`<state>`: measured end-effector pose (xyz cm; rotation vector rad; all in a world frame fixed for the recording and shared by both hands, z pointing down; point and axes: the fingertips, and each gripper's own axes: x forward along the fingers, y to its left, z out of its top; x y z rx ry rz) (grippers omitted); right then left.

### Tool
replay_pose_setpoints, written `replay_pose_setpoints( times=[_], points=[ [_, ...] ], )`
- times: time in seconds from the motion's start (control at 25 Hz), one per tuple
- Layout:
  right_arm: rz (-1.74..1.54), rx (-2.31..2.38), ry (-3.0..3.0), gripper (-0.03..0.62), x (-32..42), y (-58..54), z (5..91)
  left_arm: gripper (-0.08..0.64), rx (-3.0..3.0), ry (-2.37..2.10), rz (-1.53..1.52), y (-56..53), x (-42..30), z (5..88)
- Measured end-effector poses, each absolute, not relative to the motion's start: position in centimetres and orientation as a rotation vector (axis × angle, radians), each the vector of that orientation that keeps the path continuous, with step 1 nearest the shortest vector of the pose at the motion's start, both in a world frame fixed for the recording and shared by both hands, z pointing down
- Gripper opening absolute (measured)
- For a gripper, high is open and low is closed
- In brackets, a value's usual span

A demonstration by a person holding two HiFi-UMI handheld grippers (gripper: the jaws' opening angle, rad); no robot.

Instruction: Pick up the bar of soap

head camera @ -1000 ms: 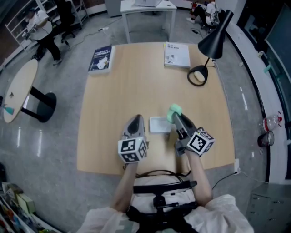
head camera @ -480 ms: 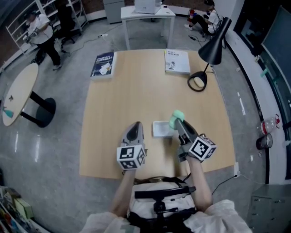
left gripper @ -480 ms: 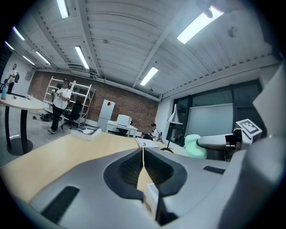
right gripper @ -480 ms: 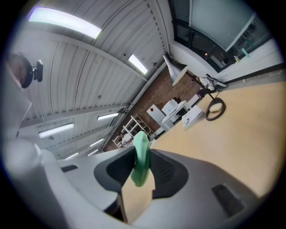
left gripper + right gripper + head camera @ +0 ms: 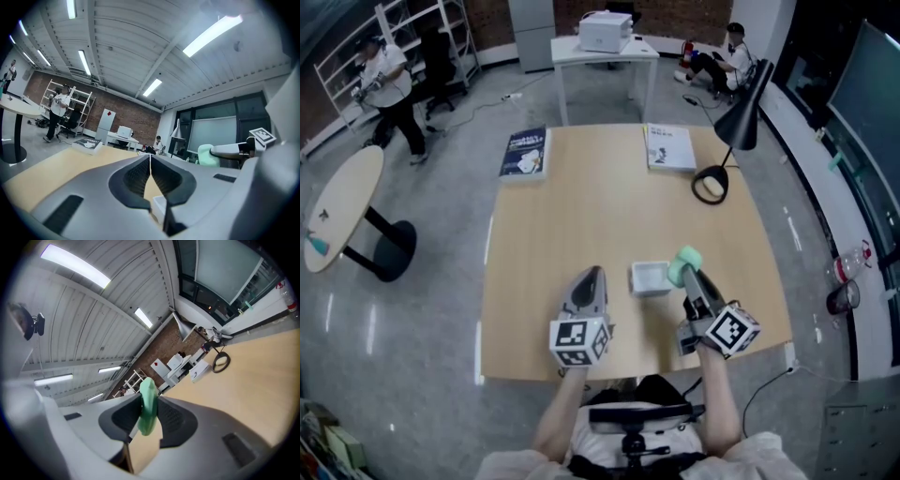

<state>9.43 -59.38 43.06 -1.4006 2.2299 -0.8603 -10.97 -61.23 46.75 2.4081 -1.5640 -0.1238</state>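
Note:
A pale green bar of soap [image 5: 685,264] [image 5: 148,405] is clamped between the jaws of my right gripper [image 5: 686,271] [image 5: 149,414], lifted off the wooden table [image 5: 581,216]. From the left gripper view the soap [image 5: 208,155] shows at the right with the right gripper's fingers behind it. A white soap dish [image 5: 651,278] lies on the table just left of the soap, with nothing in it. My left gripper [image 5: 590,279] [image 5: 150,161] hovers left of the dish, jaws shut together and holding nothing.
A black desk lamp [image 5: 724,141] stands at the table's far right. Two books lie on the far edge, a white one [image 5: 669,147] and a dark blue one [image 5: 524,152]. People and a round table [image 5: 342,206] are at the left of the room.
The head view has shifted so the table sits lower and to the right. Both grippers keep their places by the dish, and the soap stays gripped.

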Motion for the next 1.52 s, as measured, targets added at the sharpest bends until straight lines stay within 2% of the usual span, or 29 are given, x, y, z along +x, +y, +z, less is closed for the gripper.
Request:
replay_pose_setpoints(
  times=[0.48,1.0,1.52],
  points=[
    [-0.719,-1.328,2.233,0.118,9.7,-49.4,39.6,0.015,2.451,-1.608,-0.180,-51.8,-11.1,43.9],
    [-0.690,-1.165,2.329,0.118,8.2,-22.9,38.9,0.015,2.445,-1.684,-0.192,-23.2,-10.2,43.4],
    [-0.676,-1.163,2.334,0.118,5.4,-4.0,36.4,0.015,2.446,-1.731,-0.335,-4.4,-14.7,39.3]
  ],
)
